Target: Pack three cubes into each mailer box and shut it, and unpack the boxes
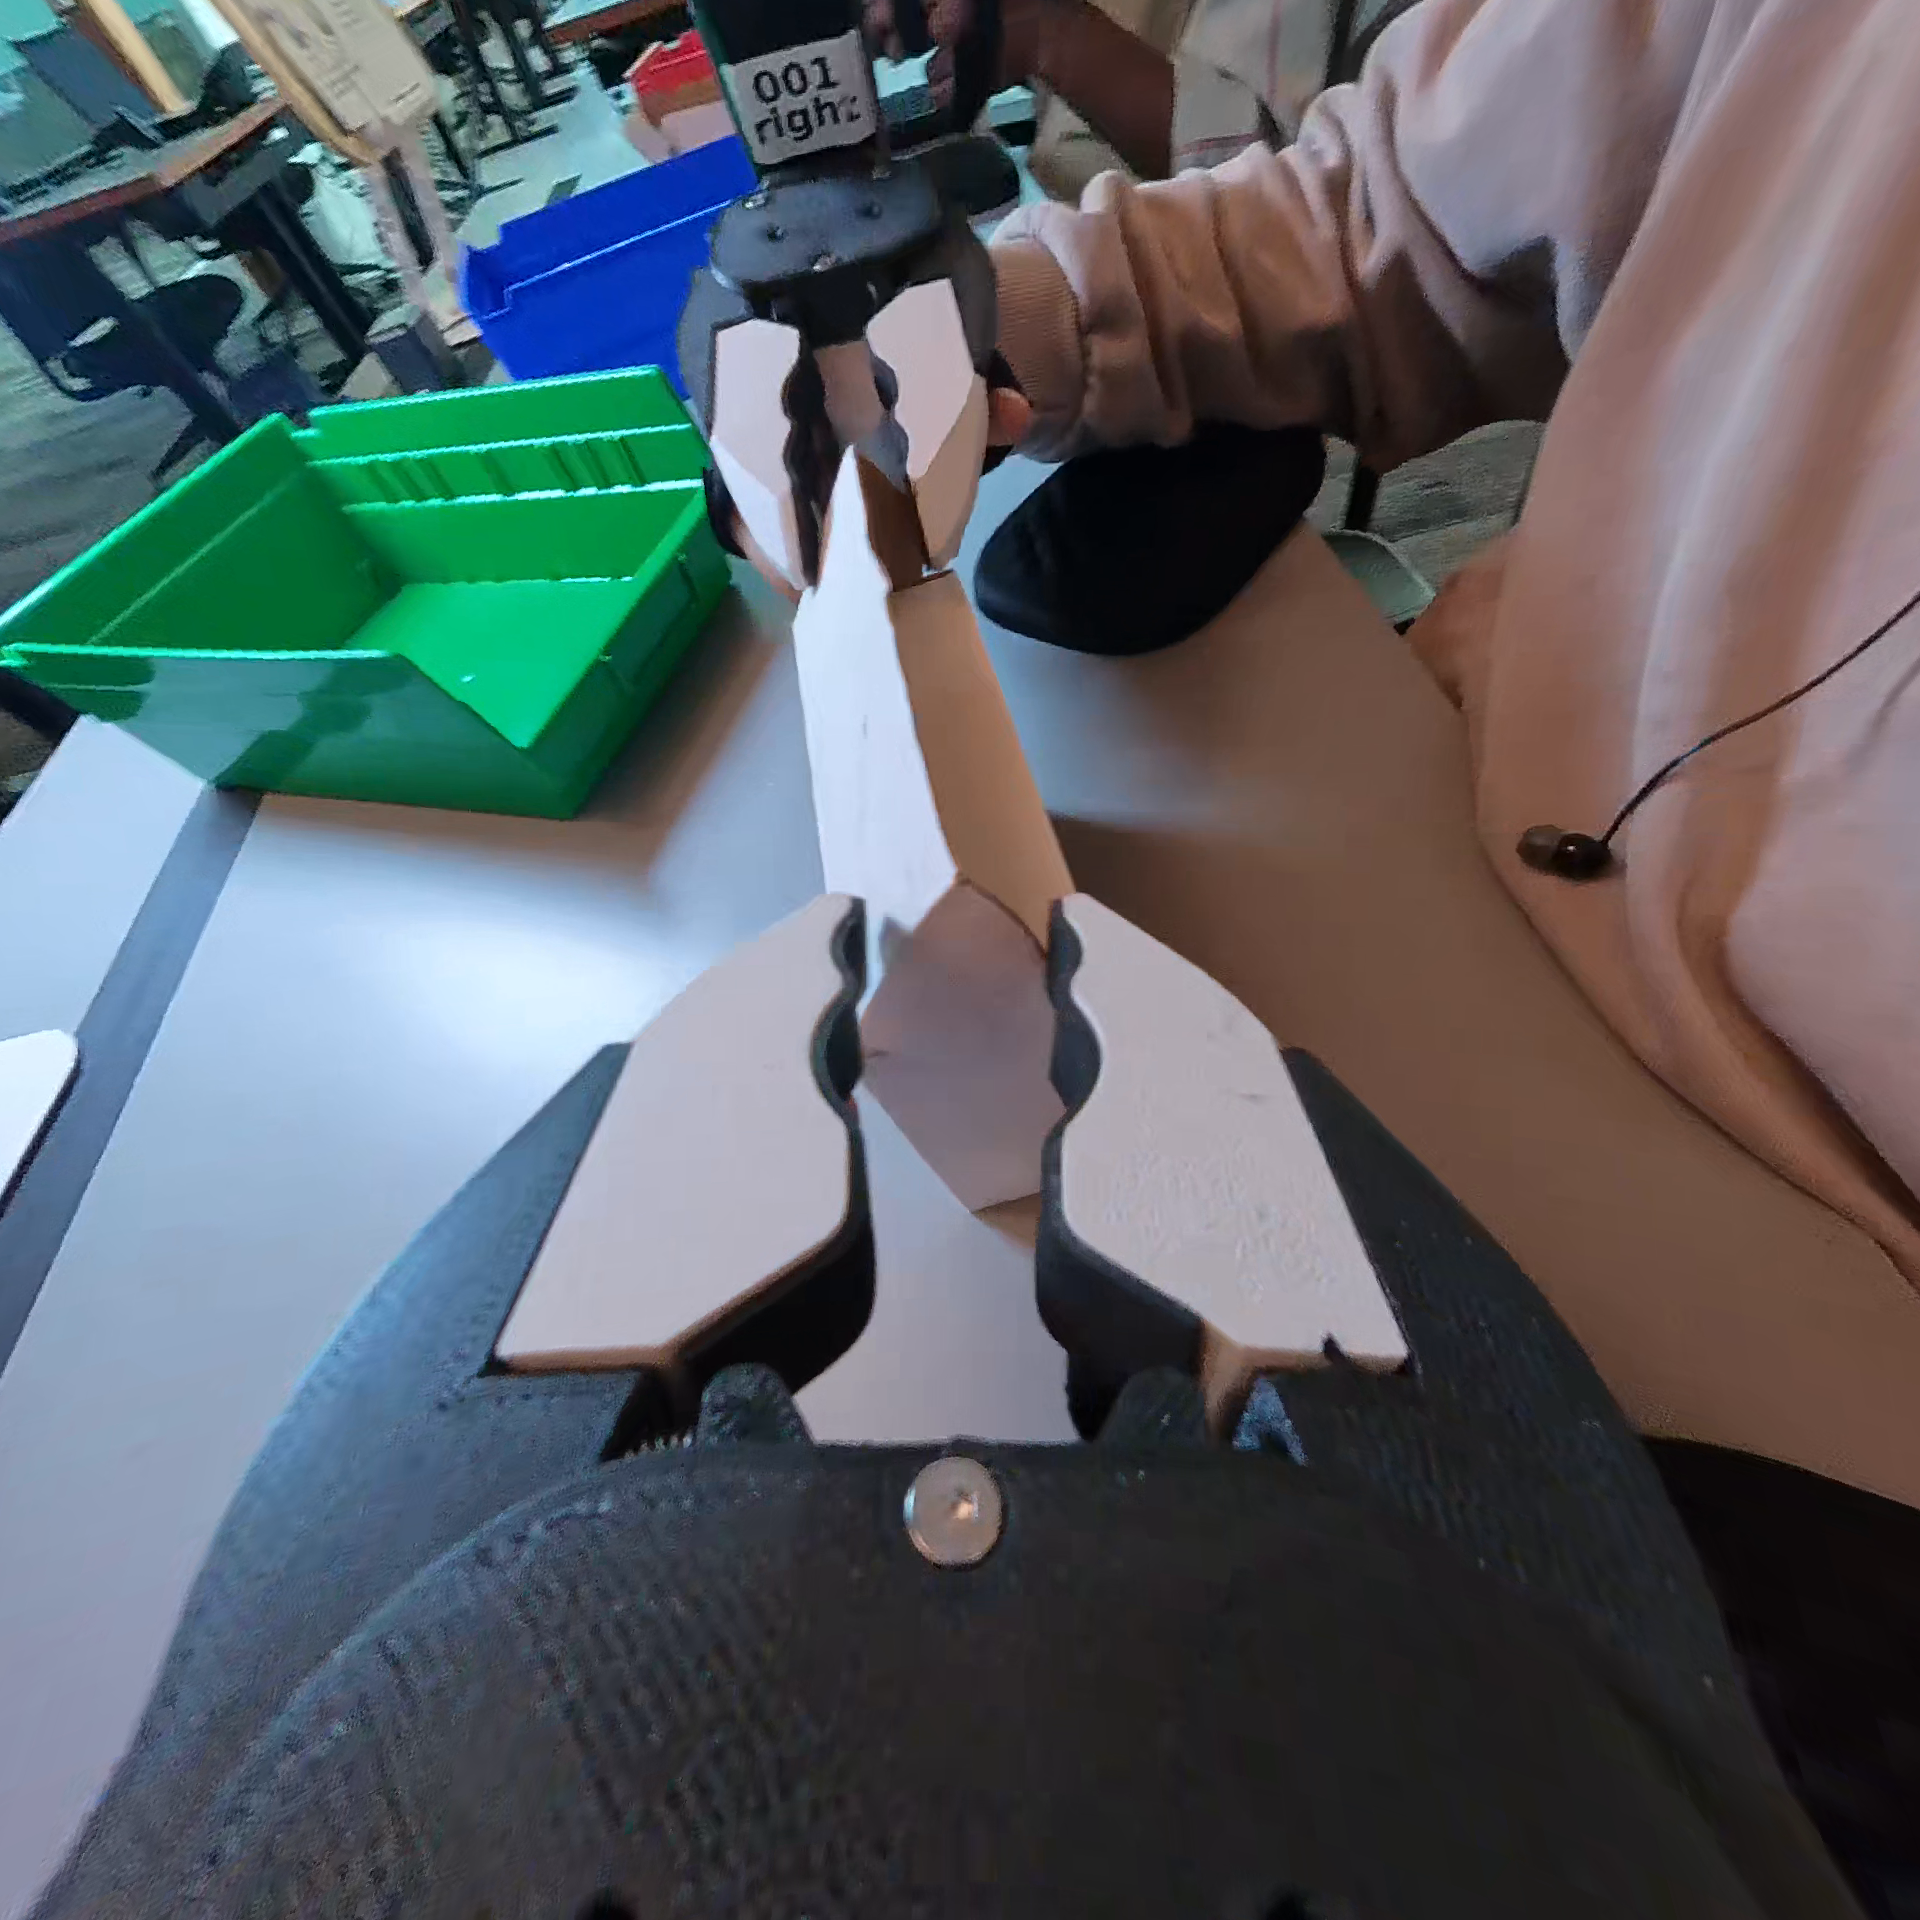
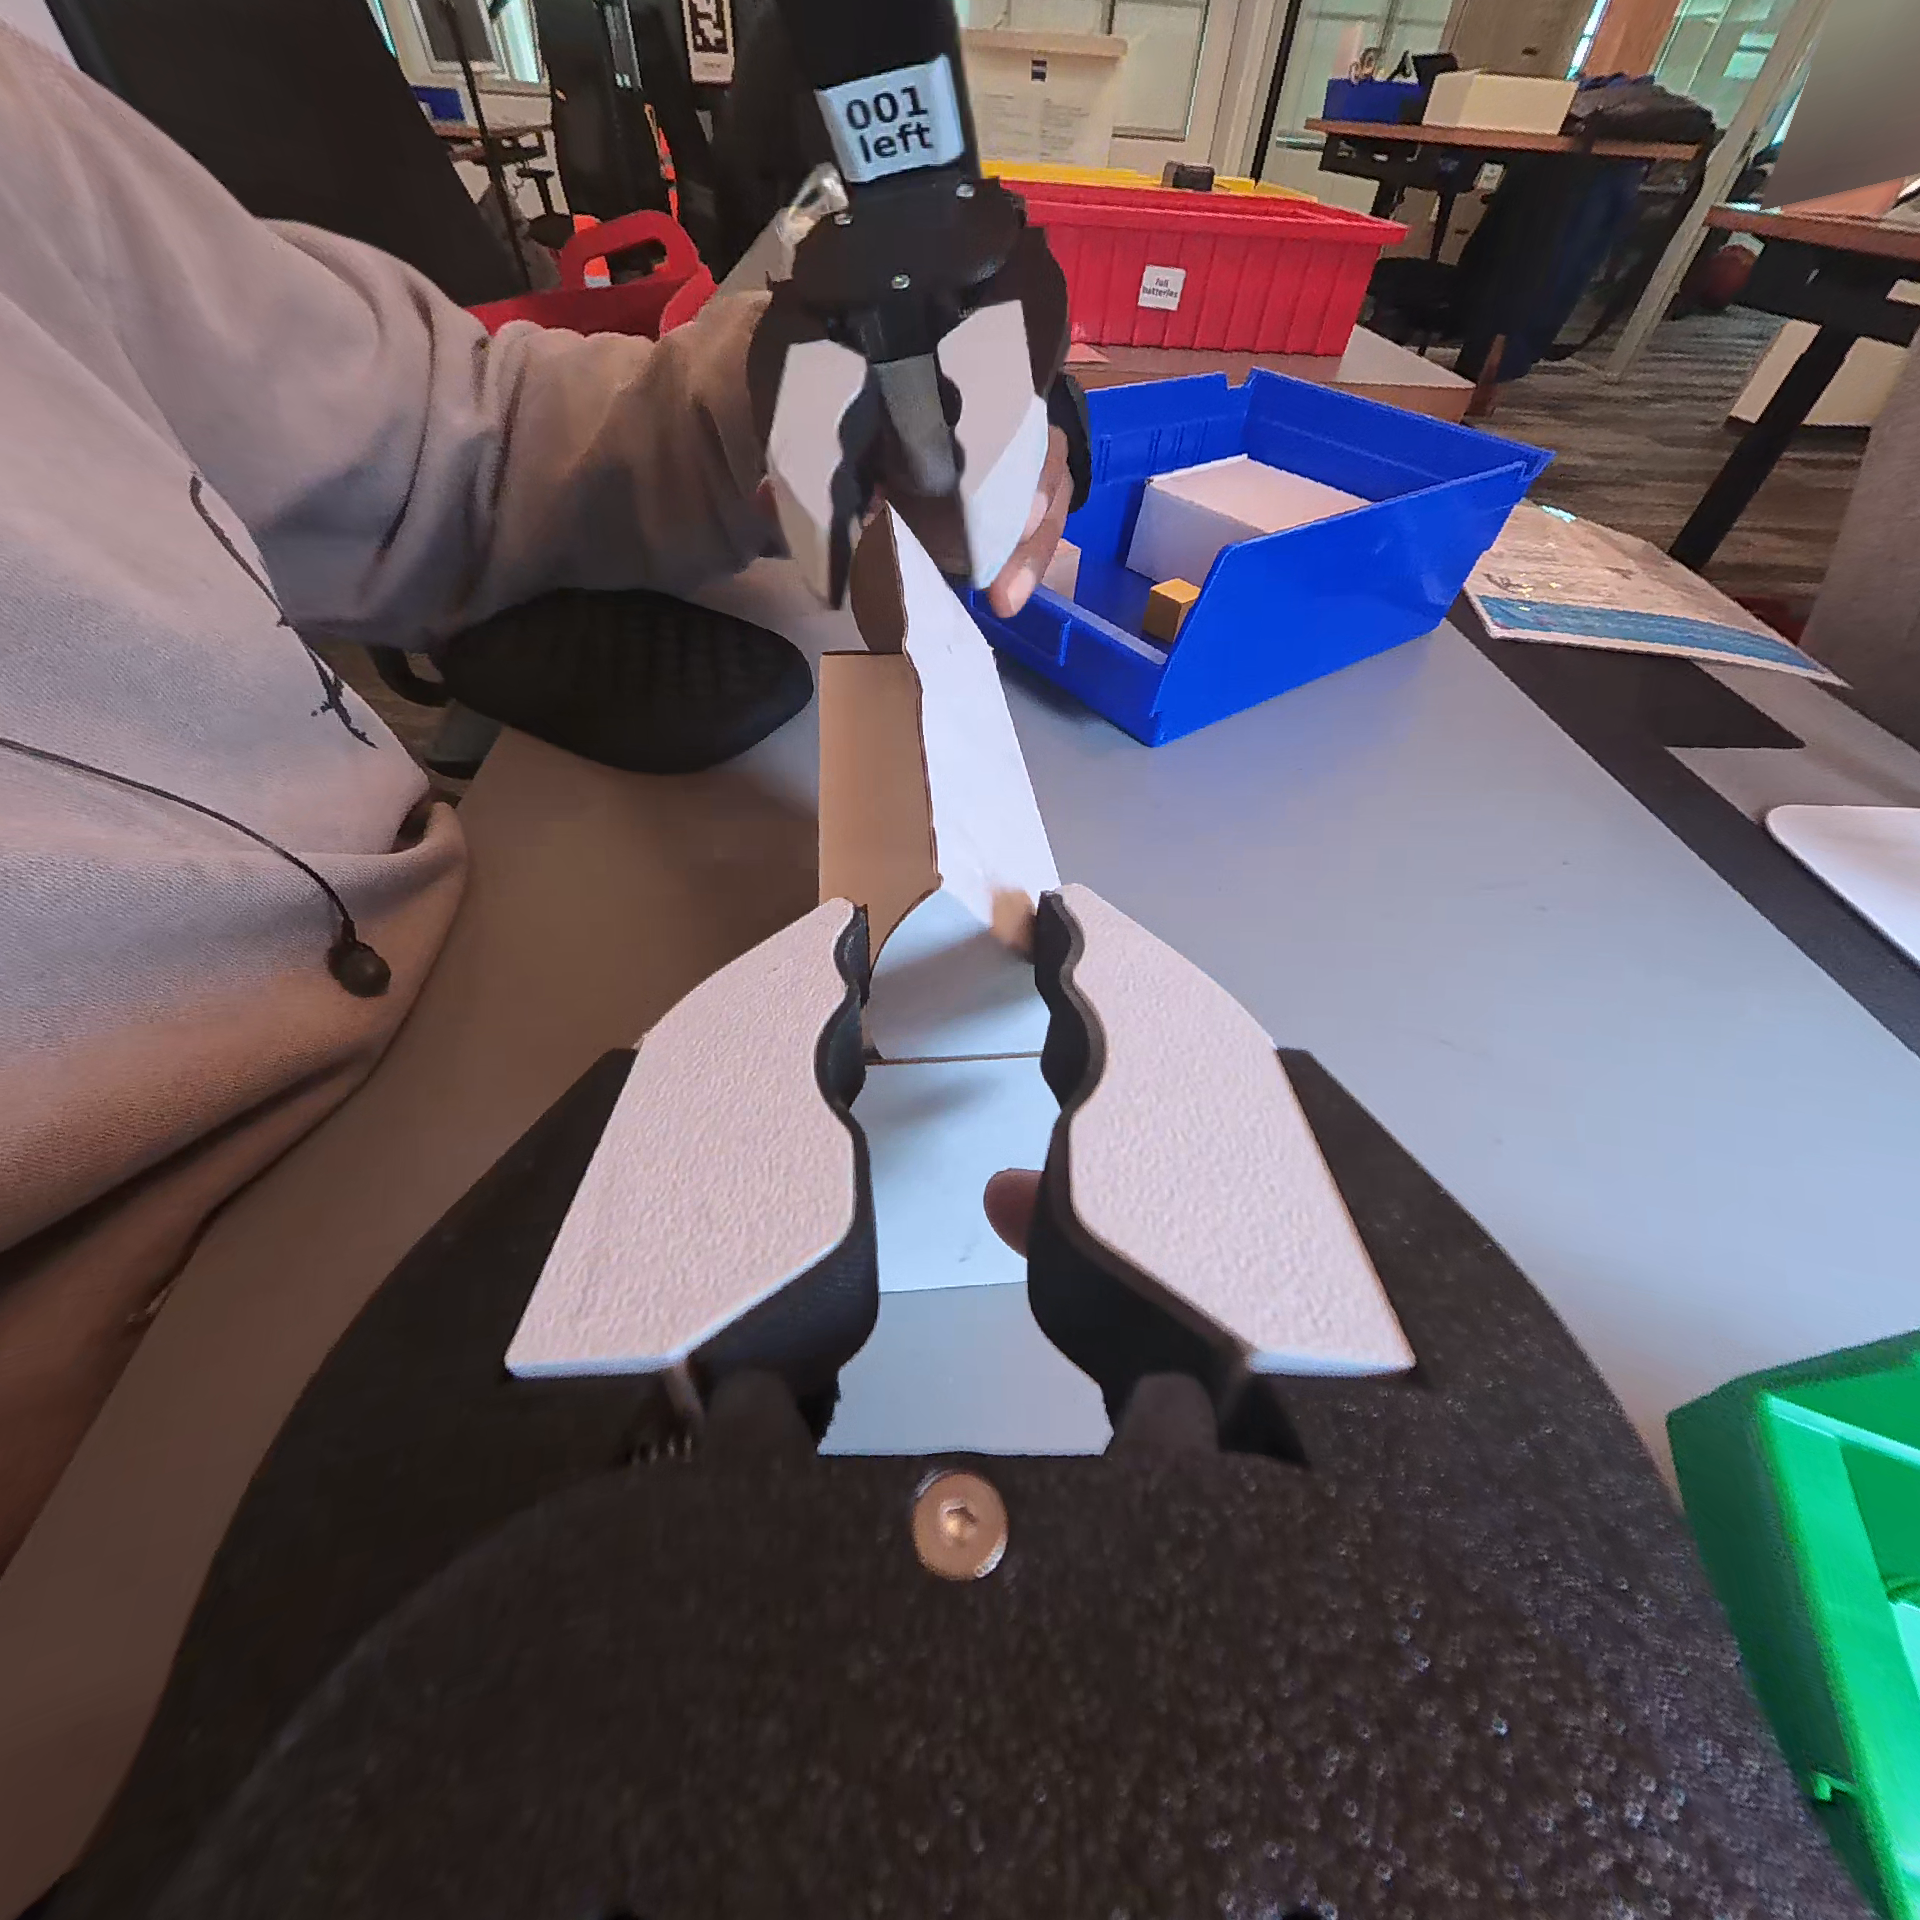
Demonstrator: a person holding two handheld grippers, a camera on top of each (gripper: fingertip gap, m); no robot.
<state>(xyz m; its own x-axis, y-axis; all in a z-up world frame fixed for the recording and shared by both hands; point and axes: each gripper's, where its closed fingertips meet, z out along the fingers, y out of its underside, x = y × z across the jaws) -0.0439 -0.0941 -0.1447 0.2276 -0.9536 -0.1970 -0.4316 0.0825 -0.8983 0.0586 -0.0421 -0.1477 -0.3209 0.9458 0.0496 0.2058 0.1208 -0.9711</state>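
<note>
A mailer box panel (image 1: pixel 883 748), white outside and brown inside, stretches edge-on between my two grippers above the grey table (image 1: pixel 416 987). My left gripper (image 1: pixel 956 920) is shut on its near end flap. My right gripper (image 1: pixel 862 499) pinches the far end. In the right wrist view the same panel (image 2: pixel 977 769) runs from my right gripper (image 2: pixel 951 914), shut on its end, to my left gripper (image 2: pixel 904 520). A blue bin (image 2: pixel 1299 634) holds a closed white mailer box (image 2: pixel 1236 509) and an orange cube (image 2: pixel 1169 608).
An empty green bin (image 1: pixel 416 644) stands on the table's left side and also shows in the right wrist view (image 2: pixel 1829 1558). A person in a pale sweatshirt (image 1: pixel 1662 520) stands close to the table edge. A black chair seat (image 2: pixel 623 675), a red bin (image 2: pixel 1195 260) and a flat packet (image 2: pixel 1621 603) lie beyond. Tip to tip, the grippers are about 12 centimeters apart.
</note>
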